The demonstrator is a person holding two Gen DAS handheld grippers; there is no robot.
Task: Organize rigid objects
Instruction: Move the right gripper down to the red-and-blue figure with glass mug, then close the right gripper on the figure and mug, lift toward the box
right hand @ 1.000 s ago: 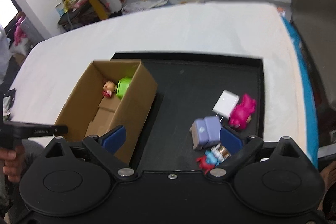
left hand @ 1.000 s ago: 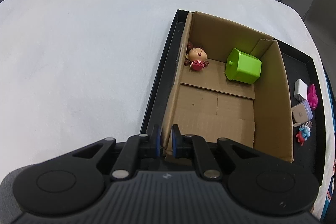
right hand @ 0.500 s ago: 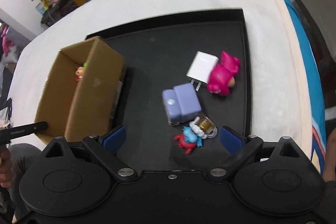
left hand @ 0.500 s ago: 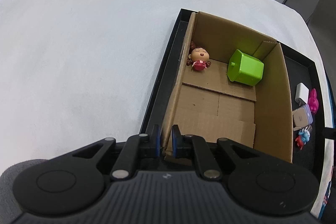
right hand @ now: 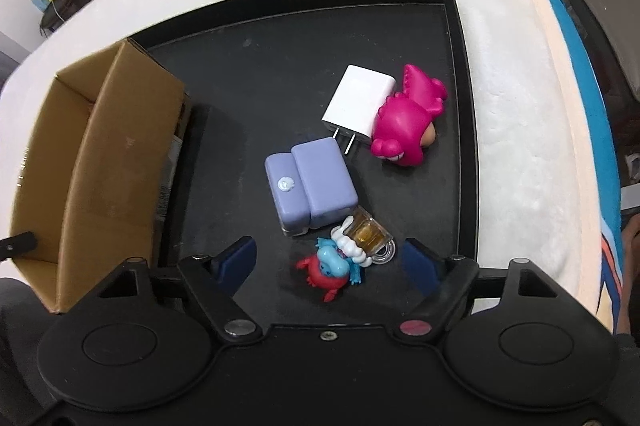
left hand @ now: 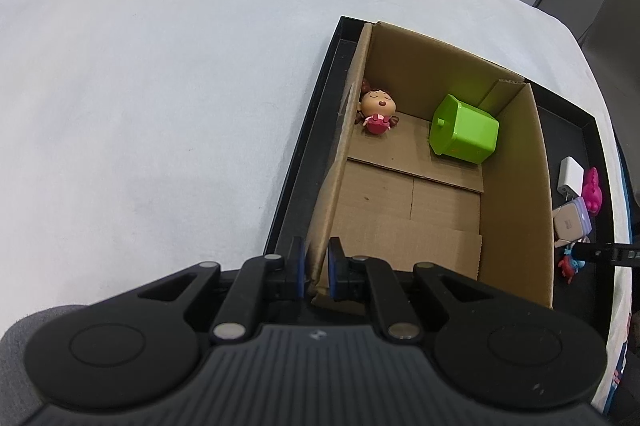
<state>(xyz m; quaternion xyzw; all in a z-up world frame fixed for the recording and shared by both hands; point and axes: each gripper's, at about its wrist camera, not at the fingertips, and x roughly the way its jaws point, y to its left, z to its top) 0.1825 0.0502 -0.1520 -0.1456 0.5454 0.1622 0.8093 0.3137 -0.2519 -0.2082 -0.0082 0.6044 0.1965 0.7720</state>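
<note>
The left gripper [left hand: 315, 266] has its fingers clamped on the near wall of the cardboard box [left hand: 516, 186], apparently to steady it while it is filled. The right gripper [right hand: 330, 260] hangs over the black tray [right hand: 460, 66], fingers apart and just closing, with a small red-and-blue figurine [right hand: 332, 266] and a tiny beer mug [right hand: 370, 234] between them but untouched. Beyond lie a lilac case [right hand: 310, 186], a white charger [right hand: 362, 104] and a pink toy [right hand: 408, 118], all awaiting sorting. Inside the box rest a doll [left hand: 377, 108] and a green container [left hand: 464, 130]. The tray sits on a white surface [left hand: 160, 86].
</note>
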